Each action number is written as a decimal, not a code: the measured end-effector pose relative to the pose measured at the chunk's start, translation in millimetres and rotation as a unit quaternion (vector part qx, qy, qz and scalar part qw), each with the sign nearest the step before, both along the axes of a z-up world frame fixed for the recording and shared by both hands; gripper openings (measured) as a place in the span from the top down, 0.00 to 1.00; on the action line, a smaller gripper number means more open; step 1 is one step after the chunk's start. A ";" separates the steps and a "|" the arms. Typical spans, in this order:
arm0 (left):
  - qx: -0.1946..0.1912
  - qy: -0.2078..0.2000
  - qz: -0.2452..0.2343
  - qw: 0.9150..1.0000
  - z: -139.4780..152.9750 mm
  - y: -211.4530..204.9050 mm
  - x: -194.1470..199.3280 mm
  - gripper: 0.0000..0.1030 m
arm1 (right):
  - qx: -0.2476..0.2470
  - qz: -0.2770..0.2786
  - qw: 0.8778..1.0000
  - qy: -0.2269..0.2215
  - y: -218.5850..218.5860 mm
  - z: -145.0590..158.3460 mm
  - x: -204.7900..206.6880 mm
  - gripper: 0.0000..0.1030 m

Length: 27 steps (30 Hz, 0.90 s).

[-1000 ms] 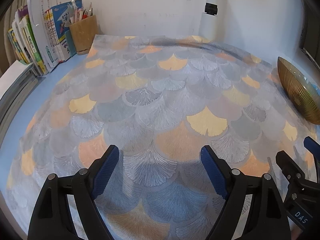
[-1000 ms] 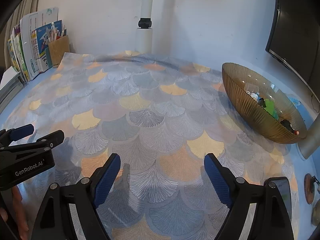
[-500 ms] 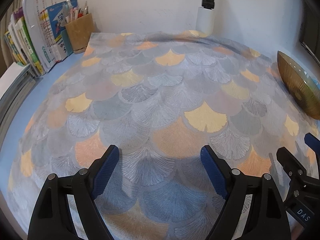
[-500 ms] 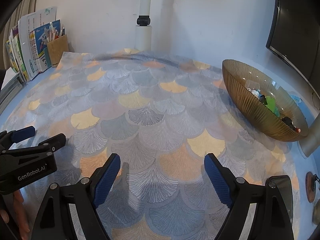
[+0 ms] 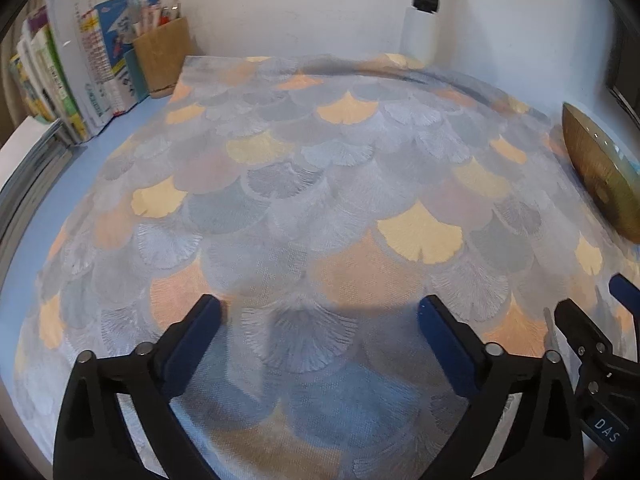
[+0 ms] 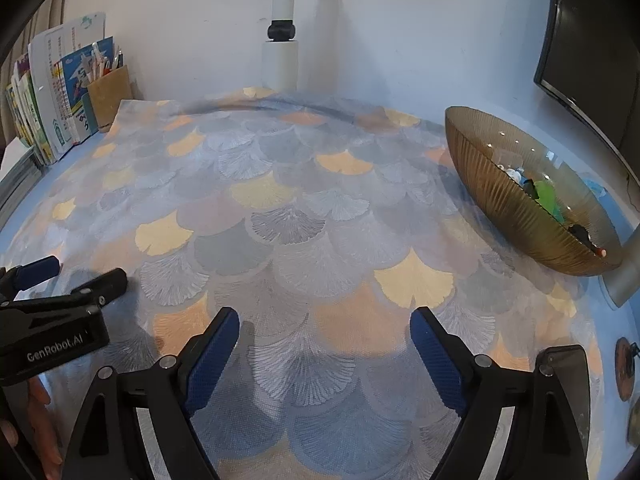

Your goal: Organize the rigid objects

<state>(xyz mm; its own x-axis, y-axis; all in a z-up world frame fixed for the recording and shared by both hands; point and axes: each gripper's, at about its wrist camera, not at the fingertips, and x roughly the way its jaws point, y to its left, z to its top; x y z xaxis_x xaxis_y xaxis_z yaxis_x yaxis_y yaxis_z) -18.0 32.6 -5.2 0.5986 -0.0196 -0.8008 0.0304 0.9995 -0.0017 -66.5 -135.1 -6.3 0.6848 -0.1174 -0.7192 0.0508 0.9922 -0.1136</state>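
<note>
The small rigid objects (image 6: 544,196) are all lying inside the amber ribbed bowl (image 6: 500,204), which is sitting at the right edge of the fan-patterned cloth (image 6: 304,216) covering the bench (image 5: 100,136); a green piece, something white and a dark piece with a red tip are showing above the rim, though what each one is cannot be told. Nothing loose is lying anywhere on the cloth in either view.

What is changing is the left hand-held gripper (image 5: 320,322): its blue pads are spreading further apart than they were a second ago, and nothing is lying between them. The right hand-held gripper (image 6: 324,328) is standing wide too, about as it was, and is also holding nothing. Both are hovering low over the near part of the cloth, side by side, well apart from the bowl.

Judging from this, the sorting is looking finished or close to it: with both tools empty and the cloth bare, the widening left jaws are reading more as a release or resting posture than as the start of a new pick.

Further out, books (image 5: 60,80) and a pen holder (image 5: 162,56) are standing at the far left corner, untouched by the task.
</note>
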 end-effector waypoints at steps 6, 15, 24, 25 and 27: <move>0.000 0.003 -0.001 1.000 0.0 -0.4 0.6 0.01 | 0.007 -0.005 1.000 0.004 -3.3 -0.5 1.3 0.16; -0.001 0.002 0.000 1.000 0.1 -1.8 -0.3 0.00 | 0.024 -0.021 0.999 0.035 -13.4 -8.4 10.9 0.16; -0.002 -0.001 0.000 1.000 -0.2 -0.4 0.9 0.00 | 0.029 -0.029 0.998 0.040 -17.1 -9.5 12.5 0.15; -0.003 -0.001 0.000 1.000 -0.2 -0.4 0.8 0.00 | 0.032 -0.031 0.998 0.040 -18.6 -9.6 12.5 0.14; -0.002 -0.001 0.000 1.000 -0.2 -0.3 1.5 0.00 | 0.037 -0.035 0.998 0.041 -20.5 -9.7 11.9 0.14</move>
